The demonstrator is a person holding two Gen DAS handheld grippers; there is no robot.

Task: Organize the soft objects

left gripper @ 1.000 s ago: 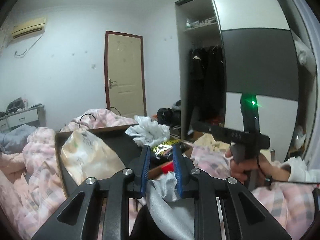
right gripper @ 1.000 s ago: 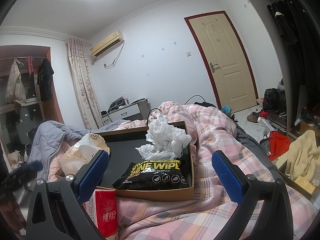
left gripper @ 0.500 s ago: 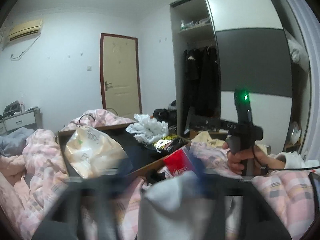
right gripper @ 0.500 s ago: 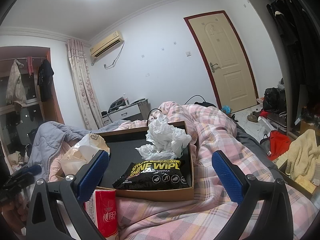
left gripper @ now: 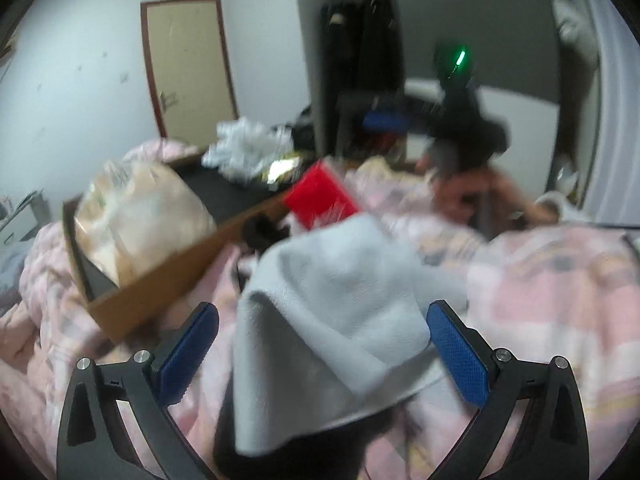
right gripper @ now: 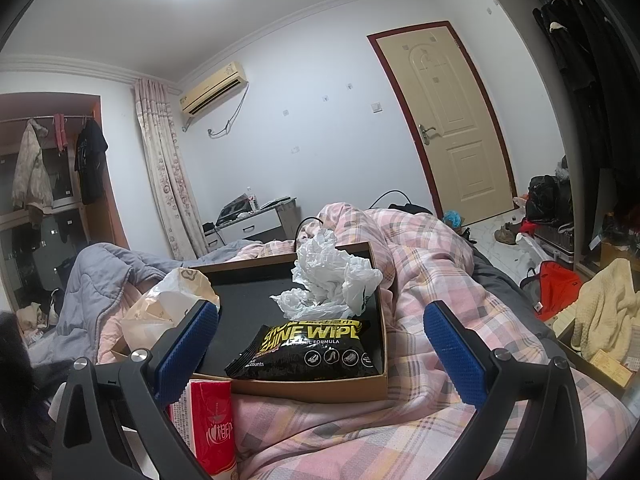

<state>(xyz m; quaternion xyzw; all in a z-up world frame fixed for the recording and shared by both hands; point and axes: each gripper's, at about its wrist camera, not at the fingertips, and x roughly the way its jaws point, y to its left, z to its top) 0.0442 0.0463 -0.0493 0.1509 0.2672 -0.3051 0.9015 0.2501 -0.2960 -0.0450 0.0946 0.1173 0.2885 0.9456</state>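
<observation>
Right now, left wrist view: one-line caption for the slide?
Left gripper, jaws closing from wide open, pads clear of the grey cloth between them on the pink plaid quilt.

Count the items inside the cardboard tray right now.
3: tan plastic bag at the left end, crumpled white bag toward the far right, black wipes pack at the near right. More may be hidden.

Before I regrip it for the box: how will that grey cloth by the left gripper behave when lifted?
The grey cloth is draped in soft folds, so it will likely hang limp. It looks thin, so probably light. The left gripper is closing around it without its pads pressing on it; a pinch on one fold may let the rest trail over the pink quilt.
</observation>
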